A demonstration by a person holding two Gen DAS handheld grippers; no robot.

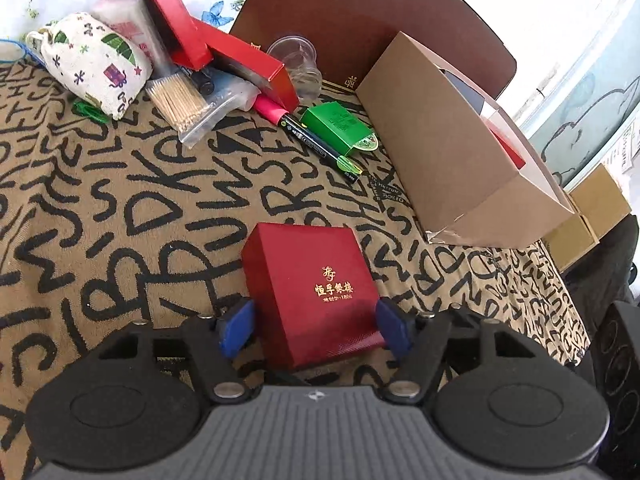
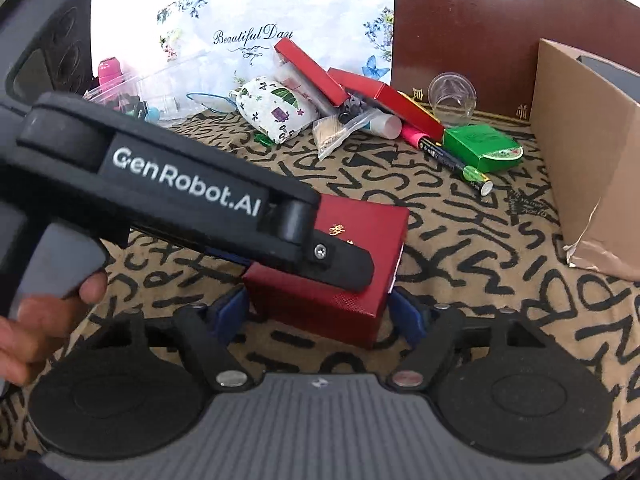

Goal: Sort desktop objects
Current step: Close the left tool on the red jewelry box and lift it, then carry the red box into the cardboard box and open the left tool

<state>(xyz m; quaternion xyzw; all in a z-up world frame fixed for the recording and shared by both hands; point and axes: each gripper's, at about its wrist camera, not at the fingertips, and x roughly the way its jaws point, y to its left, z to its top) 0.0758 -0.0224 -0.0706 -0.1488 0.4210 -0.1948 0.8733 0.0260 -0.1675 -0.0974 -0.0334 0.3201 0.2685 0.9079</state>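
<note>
"GenRobot.AI" left gripper (image 2: 340,268), gold-lettered red box (image 1: 316,292)

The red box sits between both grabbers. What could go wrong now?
1. Neither gripper's blue pads clearly press the red box, so lifting now might leave it behind.
2. The left gripper crosses over the right gripper; they could bump.
3. Closing unevenly might shove the box sideways.

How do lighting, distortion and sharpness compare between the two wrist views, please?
Left wrist view: fisheye bending at the edges, blown-out window glare at the top right, red box sharp between the left claw's pads. Right wrist view: the same curved edges, dark vignetted corners, the white floral cloth brightly lit, the near left claw body slightly soft.
</note>
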